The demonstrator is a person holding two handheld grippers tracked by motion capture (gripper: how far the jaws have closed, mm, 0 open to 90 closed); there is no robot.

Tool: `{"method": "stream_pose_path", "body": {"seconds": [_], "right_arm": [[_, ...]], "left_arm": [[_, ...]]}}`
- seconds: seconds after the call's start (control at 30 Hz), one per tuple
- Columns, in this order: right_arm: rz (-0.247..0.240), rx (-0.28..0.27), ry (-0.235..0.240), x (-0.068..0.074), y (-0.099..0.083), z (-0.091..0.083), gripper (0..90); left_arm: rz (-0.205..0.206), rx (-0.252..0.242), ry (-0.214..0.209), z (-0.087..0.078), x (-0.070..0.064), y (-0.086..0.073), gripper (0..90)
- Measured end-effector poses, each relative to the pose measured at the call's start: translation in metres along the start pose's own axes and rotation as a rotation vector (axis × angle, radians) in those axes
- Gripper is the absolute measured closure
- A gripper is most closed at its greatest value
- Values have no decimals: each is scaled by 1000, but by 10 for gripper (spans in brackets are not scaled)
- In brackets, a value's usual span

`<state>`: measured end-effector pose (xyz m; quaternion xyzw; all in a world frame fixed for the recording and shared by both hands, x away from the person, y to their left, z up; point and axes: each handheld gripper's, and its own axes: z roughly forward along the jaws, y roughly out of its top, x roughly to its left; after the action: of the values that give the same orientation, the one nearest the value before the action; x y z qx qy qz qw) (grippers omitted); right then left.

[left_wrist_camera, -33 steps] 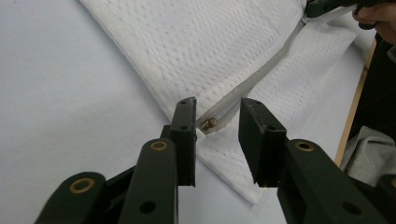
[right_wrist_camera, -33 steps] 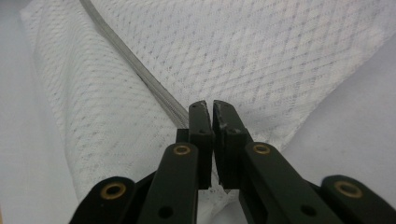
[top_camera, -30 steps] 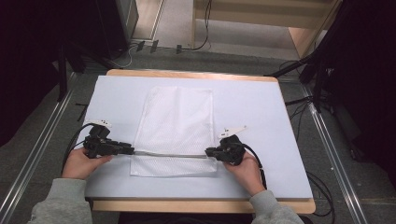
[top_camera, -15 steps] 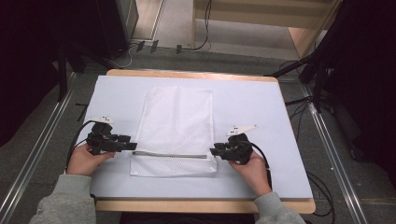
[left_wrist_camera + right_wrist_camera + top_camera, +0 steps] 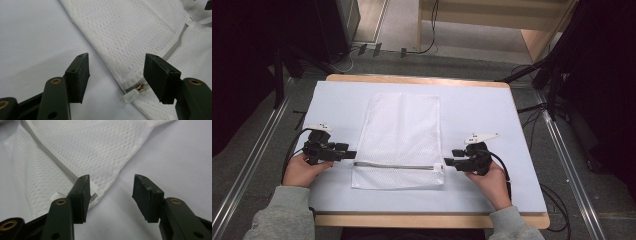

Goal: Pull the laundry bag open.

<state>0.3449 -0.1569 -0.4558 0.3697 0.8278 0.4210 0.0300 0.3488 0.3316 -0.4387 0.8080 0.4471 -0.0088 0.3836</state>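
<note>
No legible text, label, brand, number or sign was present on any surface in the high view or either gripper view.

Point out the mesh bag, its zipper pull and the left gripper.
mesh bag (image 5: 404, 125), high view, middle of the mesh.
zipper pull (image 5: 130, 96), left gripper view, white tab.
left gripper (image 5: 116, 75), left gripper view, between its open jaws.

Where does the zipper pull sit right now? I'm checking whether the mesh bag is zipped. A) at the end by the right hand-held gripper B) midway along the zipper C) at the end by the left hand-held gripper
C: the zipper pull lies at the mesh bag's edge, between the open jaws of the left hand-held gripper.
</note>
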Motion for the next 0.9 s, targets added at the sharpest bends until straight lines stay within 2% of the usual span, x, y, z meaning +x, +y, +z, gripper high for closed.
{"method": "stream_pose_path", "body": {"seconds": [0.3,0.43,0.57,0.77,0.9], "right_arm": [[28,-22,-46,-15,-8,-13,363],[23,-31,-81,-21,-12,-18,355],[47,-40,-110,-27,-14,-24,353],[67,-35,-136,-34,-18,-27,344],[67,-28,-132,-37,-19,-25,316]], "left_arm": [[-6,2,16,-1,2,-1,382],[-12,-4,26,-1,3,-1,379],[-18,-6,36,-3,6,-1,372],[-28,-12,42,-4,8,-2,369],[-31,-10,50,-4,9,-2,361]]}}
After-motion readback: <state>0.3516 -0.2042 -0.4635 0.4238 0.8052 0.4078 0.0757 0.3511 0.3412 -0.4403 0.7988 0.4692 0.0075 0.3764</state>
